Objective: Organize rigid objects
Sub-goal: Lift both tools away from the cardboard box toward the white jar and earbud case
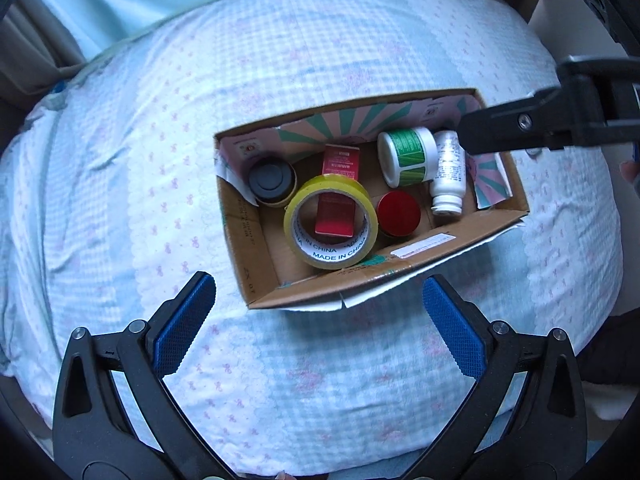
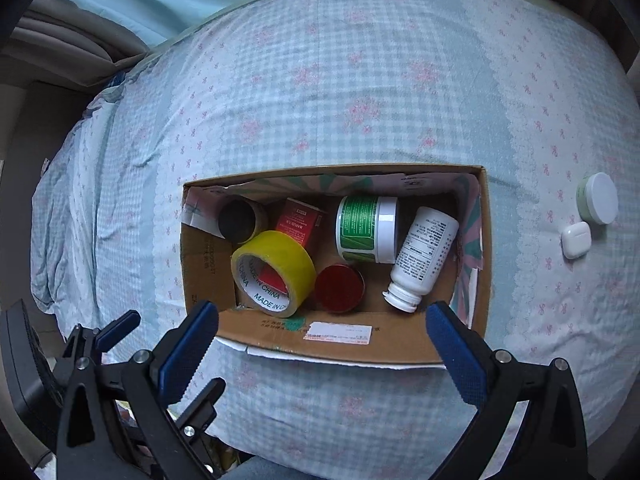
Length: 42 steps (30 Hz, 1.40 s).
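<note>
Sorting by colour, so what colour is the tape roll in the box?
Yellow tape roll, clearest in the left wrist view.

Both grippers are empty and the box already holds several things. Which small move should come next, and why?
Probably the right gripper, open and empty above the cardboard box, should swing right toward the white earbud case and the round white-lidded jar. Both lie on the bedsheet outside the box, on its right side. The left gripper, also open, is farther away.

Box (image 2: pixel 332 344) crowded; gap right of bottle (image 2: pixel 424 256).
</note>
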Tool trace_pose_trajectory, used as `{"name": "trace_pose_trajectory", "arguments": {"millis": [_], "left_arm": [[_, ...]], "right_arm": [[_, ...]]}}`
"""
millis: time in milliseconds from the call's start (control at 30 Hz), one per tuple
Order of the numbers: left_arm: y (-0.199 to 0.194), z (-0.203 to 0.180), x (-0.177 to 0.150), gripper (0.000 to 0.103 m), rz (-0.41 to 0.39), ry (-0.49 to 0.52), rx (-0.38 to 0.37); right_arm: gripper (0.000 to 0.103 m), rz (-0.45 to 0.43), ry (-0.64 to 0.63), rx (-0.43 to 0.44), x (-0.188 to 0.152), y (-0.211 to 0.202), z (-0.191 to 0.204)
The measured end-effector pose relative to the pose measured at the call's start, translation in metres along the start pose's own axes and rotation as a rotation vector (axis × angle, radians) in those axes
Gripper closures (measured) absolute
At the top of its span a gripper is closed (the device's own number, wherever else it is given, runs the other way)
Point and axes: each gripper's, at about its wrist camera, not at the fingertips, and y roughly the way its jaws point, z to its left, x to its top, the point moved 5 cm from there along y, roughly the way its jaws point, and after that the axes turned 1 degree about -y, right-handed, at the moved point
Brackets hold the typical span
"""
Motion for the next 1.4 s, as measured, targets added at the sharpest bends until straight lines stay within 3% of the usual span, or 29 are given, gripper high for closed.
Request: {"name": "trace_pose_trajectory", "arguments": {"millis": [367,767,1033,1400], "left_arm": [[-0.073,-0.021,-0.024,0.000,-0.110,0.029,0.045],[-0.120,-0.125,-0.019,0.000,-0.214,0.016,-0.016],[-0.110,-0.215,-0.003,0.000,-0.213,-0.111,0.023],[-0.032,-0.312,0.038,0.000,-0.173,-0.300,0.015]], "right_arm": [[0.000,-0.135,-0.009,-0.048,-0.057,-0.081,-0.003],[0.000,-0.301,0.036,-0.210,-0.120,-0.169,-0.100],[0.000,-0.341,-0.013,-0.200,-0.123,-0.198,-0.197],[0.000,-0.340,-0.222,-0.192,-0.071,-0.193,-0.296]]}}
